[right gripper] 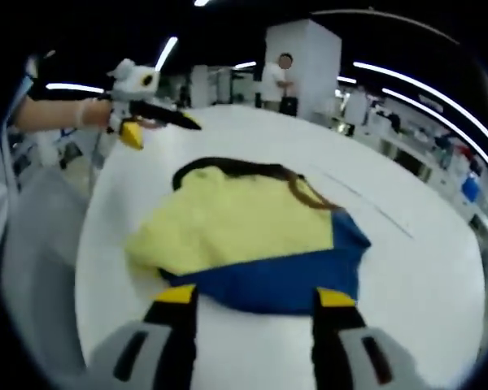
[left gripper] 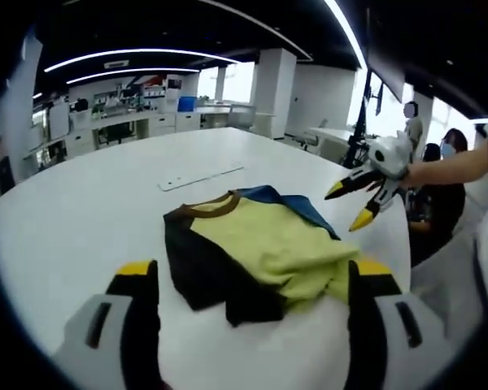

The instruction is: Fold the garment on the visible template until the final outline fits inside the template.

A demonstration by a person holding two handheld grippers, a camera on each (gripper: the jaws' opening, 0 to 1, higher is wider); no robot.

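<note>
Both the left gripper and right gripper are hovering released and empty, jaws spread, over the folded garment lying on the white table at twelve o'clock.

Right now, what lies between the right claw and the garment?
Nothing: in the left gripper view, only bare white table separates the right claw, hovering open, from the garment.

The white round table carried a folded garment of yellow, black and blue lying flat on its surface. A thin pale strip lay on the tabletop beyond the garment, apart from it.
</note>
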